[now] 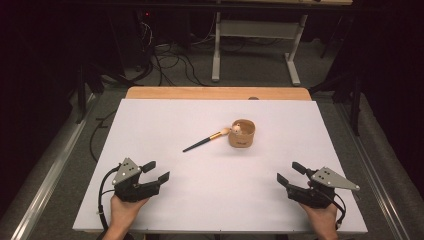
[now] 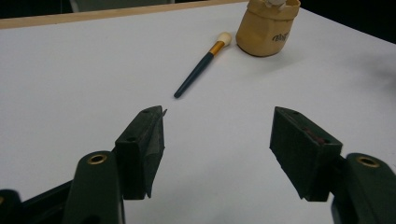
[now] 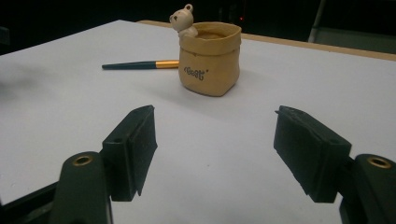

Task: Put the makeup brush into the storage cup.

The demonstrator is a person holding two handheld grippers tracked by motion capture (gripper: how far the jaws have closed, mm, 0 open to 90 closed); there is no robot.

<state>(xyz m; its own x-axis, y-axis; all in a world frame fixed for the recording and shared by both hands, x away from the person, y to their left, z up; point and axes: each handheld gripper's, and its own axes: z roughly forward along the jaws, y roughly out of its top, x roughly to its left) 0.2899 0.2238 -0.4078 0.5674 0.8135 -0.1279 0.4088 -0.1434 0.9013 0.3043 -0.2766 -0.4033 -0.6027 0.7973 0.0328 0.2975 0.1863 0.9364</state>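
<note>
At the near left of the white table top (image 1: 150, 120), the left gripper (image 1: 156, 171) rests in a hand (image 1: 122, 210), jaws spread apart with nothing between them; the wrist is cut off by the bottom edge of the high view. In the left gripper view the jaws point at bare white surface, with the makeup brush (image 2: 201, 65) lying farther off beyond them.

The brush (image 1: 205, 140) lies flat near the table's middle, well apart from both grippers. Its long axis runs diagonally: the dark handle tip points toward the near left, the gold ferrule and pale bristle head toward the far right, where the bristles come right up to the tan pot (image 1: 242, 133); whether they touch it is hard to make out. In the right gripper view the pot (image 3: 210, 58) hides the bristle end of the brush (image 3: 140, 64). A small bear figure (image 3: 183, 21) peeks over the pot's rim, its body hidden inside; the lettering on the pot's side is too small to read.

Open white surface lies all around the brush and pot, with wide room to every table edge; a wooden strip (image 1: 217, 93) shows along the far edge.

At the near right, the right gripper (image 1: 290, 173) sits in the other hand (image 1: 320, 215), jaws likewise wide apart and empty, aimed at the pot.
</note>
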